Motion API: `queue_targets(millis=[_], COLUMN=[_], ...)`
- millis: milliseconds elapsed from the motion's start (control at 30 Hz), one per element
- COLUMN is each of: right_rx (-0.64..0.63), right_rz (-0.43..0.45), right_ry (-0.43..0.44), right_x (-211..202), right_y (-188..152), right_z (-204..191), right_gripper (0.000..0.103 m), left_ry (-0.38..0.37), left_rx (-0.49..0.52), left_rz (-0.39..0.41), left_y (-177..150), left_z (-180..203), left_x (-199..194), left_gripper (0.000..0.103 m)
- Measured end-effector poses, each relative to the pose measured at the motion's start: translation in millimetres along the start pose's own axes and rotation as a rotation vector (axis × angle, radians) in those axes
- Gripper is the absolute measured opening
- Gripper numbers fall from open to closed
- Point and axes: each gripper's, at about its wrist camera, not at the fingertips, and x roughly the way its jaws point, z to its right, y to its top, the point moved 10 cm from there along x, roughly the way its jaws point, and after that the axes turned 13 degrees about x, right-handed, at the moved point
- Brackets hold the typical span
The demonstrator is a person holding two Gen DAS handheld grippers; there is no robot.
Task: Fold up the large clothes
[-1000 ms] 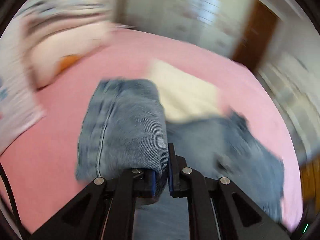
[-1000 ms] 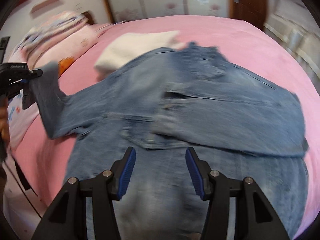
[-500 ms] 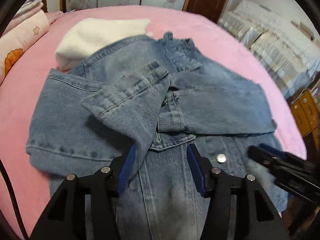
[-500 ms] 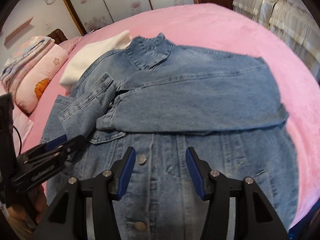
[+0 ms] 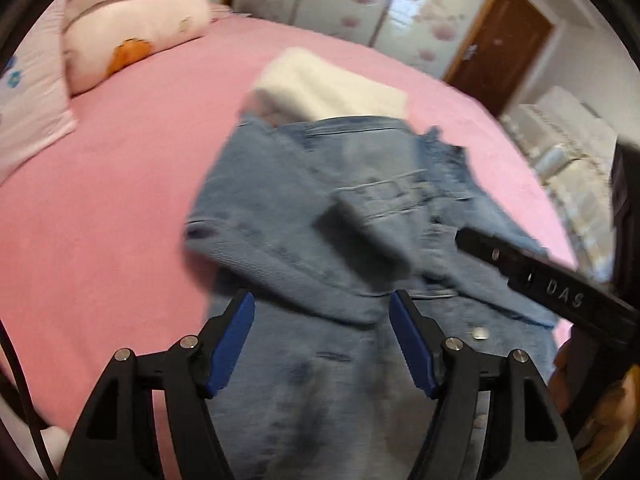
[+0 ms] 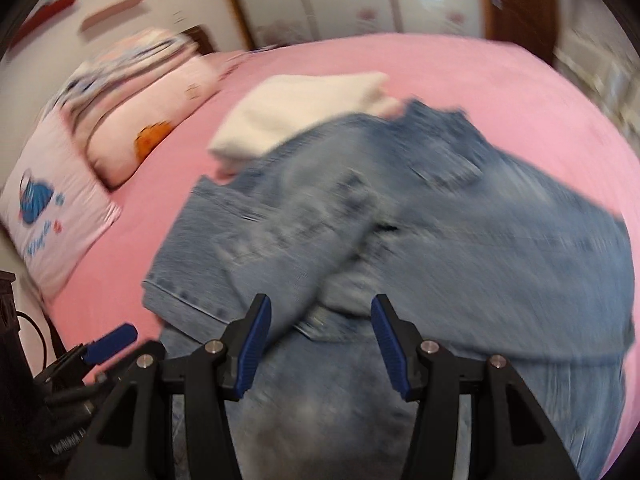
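Note:
A blue denim jacket (image 5: 320, 216) lies front up on the pink bed (image 5: 120, 184), both sleeves folded across its chest. It fills the right wrist view (image 6: 460, 232) too. My left gripper (image 5: 322, 340) is open and empty, above the jacket's lower front. My right gripper (image 6: 318, 340) is open and empty, over the jacket's lower middle. The right gripper's body crosses the right side of the left wrist view (image 5: 560, 288). The left gripper's blue fingertip (image 6: 114, 338) shows at the lower left of the right wrist view.
A folded white garment (image 5: 328, 84) lies beyond the jacket's collar. Pink pillows (image 6: 148, 108) and folded bedding are at the bed's far left. Wardrobe doors (image 5: 360, 4) and a brown door (image 5: 504, 36) stand behind the bed. Shelving (image 5: 572, 136) stands beyond its right side.
A second ago my left gripper was shut on the left sleeve; it laid the sleeve across the chest and opened. Both grippers have since swung over the jacket's lower part; views are motion blurred.

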Motion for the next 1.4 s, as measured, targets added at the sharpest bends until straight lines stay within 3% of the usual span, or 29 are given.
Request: queue_targets(millis=[100, 233, 433, 500, 533, 600, 633, 767, 900, 967, 1033, 1100, 1233, 1400], right_rx=[-0.110, -0.192, -0.325, -0.361, -0.366, -0.375, -0.366, -0.226, -0.005, 0.084, 0.141, 0.194, 0.330, 0.459], right_rz=[-0.011, -0.052, -0.126, -0.129, -0.114, -0.081, -0.055, 0.106, 0.183, 0.142, 0.075, -0.004, -0.068, -0.083], right_ry=[-0.001, -0.054, -0.278, -0.317, -0.309, -0.299, -0.292, -0.161, -0.049, -0.035, -0.054, -0.070, 0.023, 0.157], right_x=[20, 54, 104, 111, 109, 99, 92, 28, -32, -38, -33, -24, -21, -7], right_y=[1, -1, -10, -11, -10, -3, 4, 51, 67, 50, 21, -7, -29, -17], right_z=[-34, -59, -60, -57, -58, -61, -62, -51, 16, 57, 95, 127, 161, 181], right_gripper=[0.052, 0.053, 0.052, 0.051, 0.034, 0.016, 0.013, 0.013, 0.013, 0.016, 0.032, 0.041, 0.041, 0.046], left_ry=[0.089, 0.093, 0.076, 0.072, 0.070, 0.067, 0.064, 0.054, 0.044, 0.039, 0.029, 0.016, 0.022, 0.031], left_rx=[-0.025, -0.092, -0.133, -0.142, -0.147, -0.159, -0.168, -0.173, -0.148, -0.131, -0.123, -0.122, -0.100, -0.094], left_rz=[-0.029, -0.051, -0.073, -0.080, -0.082, -0.087, -0.086, -0.071, -0.060, -0.072, -0.096, -0.116, -0.130, -0.143], left_y=[-2, -5, -16, -21, -22, -24, -24, -21, -20, -22, -27, -31, -34, -34], left_z=[-24, -46, -58, -61, -63, -65, -67, -65, -56, -50, -44, -38, -30, -26], left_x=[8, 13, 14, 13, 13, 11, 10, 6, 4, 9, 15, 21, 25, 29], left_gripper=[0.069, 0.069, 0.069, 0.069, 0.069, 0.069, 0.069, 0.068, 0.068, 0.068, 0.068, 0.068, 0.068, 0.068])
